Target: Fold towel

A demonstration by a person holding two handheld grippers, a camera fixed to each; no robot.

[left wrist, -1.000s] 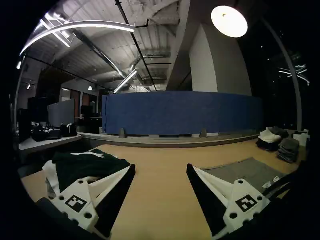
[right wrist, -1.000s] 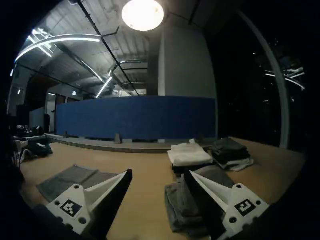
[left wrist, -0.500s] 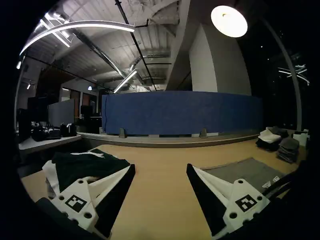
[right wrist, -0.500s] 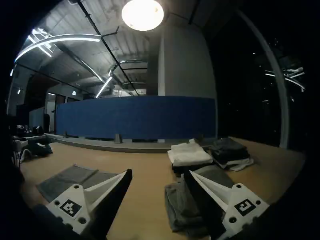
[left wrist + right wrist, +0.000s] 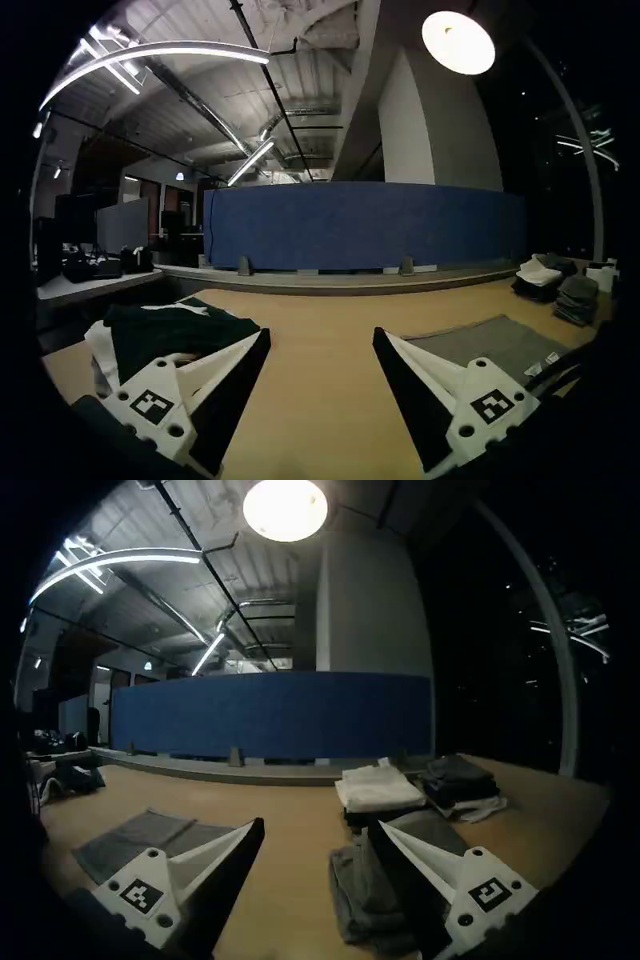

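So, towel [image 5: 488, 340] lies flat btwn my two: just right of L gripper [image 5: 320, 331], left of R gripper [image 5: 316, 822]. Both spread wide, holding nothing.

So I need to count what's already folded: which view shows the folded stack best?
The right gripper view: the stack lies close ahead, with a white towel beside dark towels, large enough to tell the pieces apart. The left gripper view shows the same stack small and dim at its far right.
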